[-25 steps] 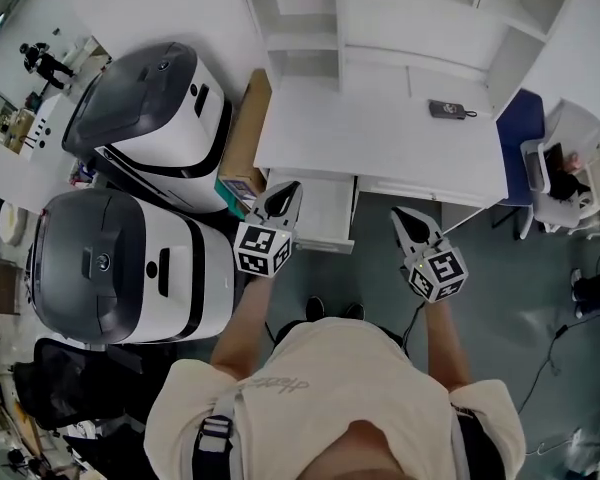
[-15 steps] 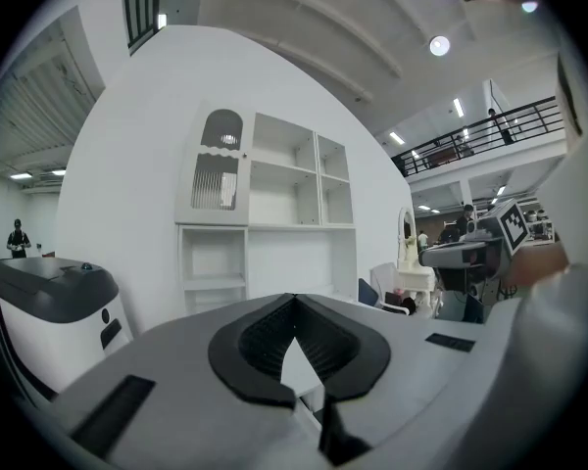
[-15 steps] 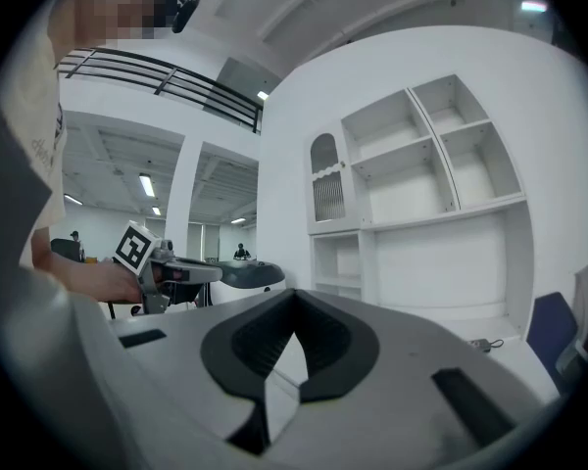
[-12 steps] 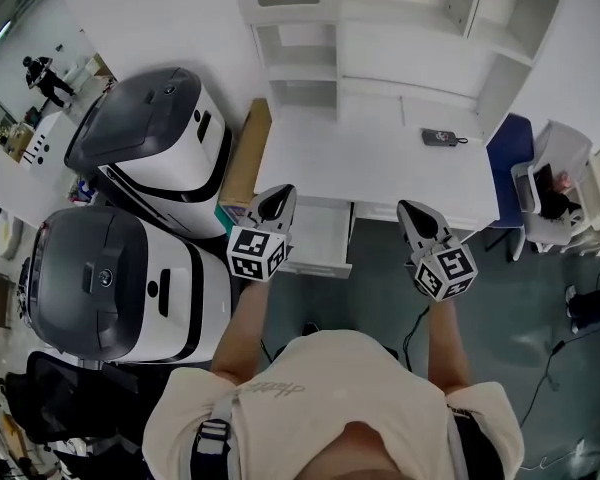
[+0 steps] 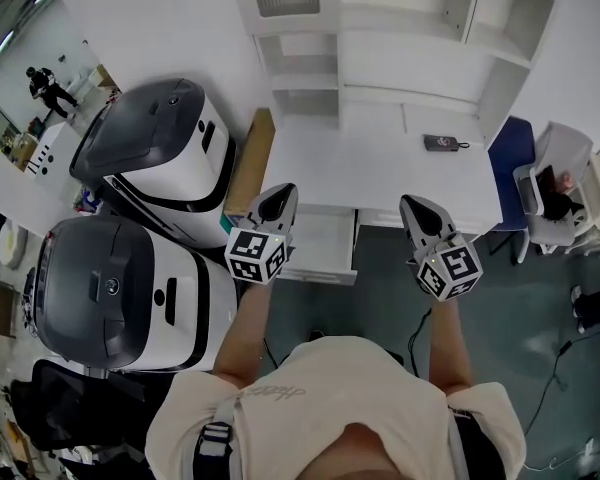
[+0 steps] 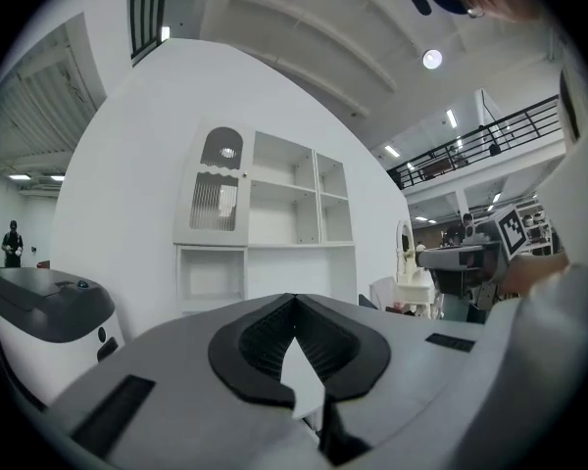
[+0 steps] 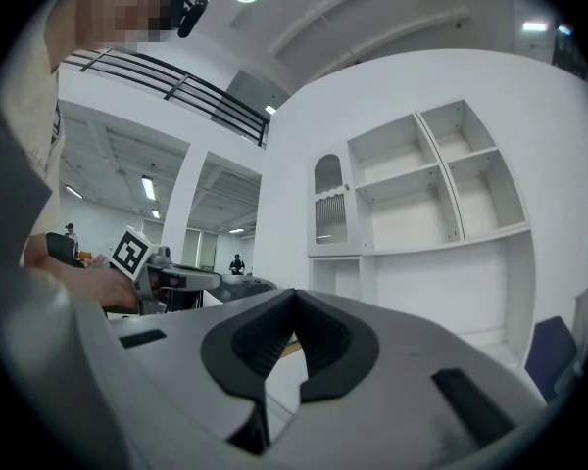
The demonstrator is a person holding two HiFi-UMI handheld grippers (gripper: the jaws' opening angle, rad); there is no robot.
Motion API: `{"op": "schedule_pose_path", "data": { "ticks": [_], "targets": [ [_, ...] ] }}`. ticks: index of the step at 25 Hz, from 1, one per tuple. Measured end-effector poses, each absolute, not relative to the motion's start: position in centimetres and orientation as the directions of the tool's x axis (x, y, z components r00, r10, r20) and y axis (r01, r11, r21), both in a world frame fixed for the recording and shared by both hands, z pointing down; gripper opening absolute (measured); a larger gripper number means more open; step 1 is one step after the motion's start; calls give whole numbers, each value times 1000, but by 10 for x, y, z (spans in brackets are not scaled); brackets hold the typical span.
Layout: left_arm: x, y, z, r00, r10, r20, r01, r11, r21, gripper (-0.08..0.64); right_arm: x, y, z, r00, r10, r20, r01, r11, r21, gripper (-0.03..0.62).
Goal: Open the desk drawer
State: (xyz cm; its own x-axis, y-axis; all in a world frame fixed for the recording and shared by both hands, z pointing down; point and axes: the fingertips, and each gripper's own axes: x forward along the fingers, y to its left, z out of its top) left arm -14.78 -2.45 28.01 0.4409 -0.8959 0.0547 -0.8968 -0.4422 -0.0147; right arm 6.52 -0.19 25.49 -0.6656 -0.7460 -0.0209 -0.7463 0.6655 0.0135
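The white desk (image 5: pixel 380 163) has its left drawer (image 5: pixel 323 243) pulled out below the front edge, showing a pale inside. In the head view my left gripper (image 5: pixel 277 197) hovers over the drawer's left end, clear of it, jaws shut and holding nothing. My right gripper (image 5: pixel 413 208) hangs over the desk's front edge to the right of the drawer, also shut and holding nothing. In the left gripper view the black pads (image 6: pixel 274 336) meet at the tip, and the right gripper view shows its pads (image 7: pixel 269 336) together the same way. Both point level at the white shelf unit (image 6: pixel 265 223).
Two large grey-and-white machines (image 5: pixel 155 133) (image 5: pixel 120 288) stand left of the desk, with a cardboard box (image 5: pixel 248 163) between them and it. A small black device (image 5: pixel 442 143) lies on the desktop. A blue chair (image 5: pixel 510 153) is at the right; shelves (image 5: pixel 380 28) rise behind.
Both grippers have lifted a little, staying shut and side by side. The drawer stays pulled out as before.
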Motion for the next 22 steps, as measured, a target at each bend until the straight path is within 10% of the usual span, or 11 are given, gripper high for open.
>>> {"op": "schedule_pose_path", "data": {
  "ticks": [22],
  "targets": [
    [-142,-14,306,444,-892,82,-894,-447,-16,5,75,18,281,-607,-794,23,-794,607,-5,0]
  ]
}}
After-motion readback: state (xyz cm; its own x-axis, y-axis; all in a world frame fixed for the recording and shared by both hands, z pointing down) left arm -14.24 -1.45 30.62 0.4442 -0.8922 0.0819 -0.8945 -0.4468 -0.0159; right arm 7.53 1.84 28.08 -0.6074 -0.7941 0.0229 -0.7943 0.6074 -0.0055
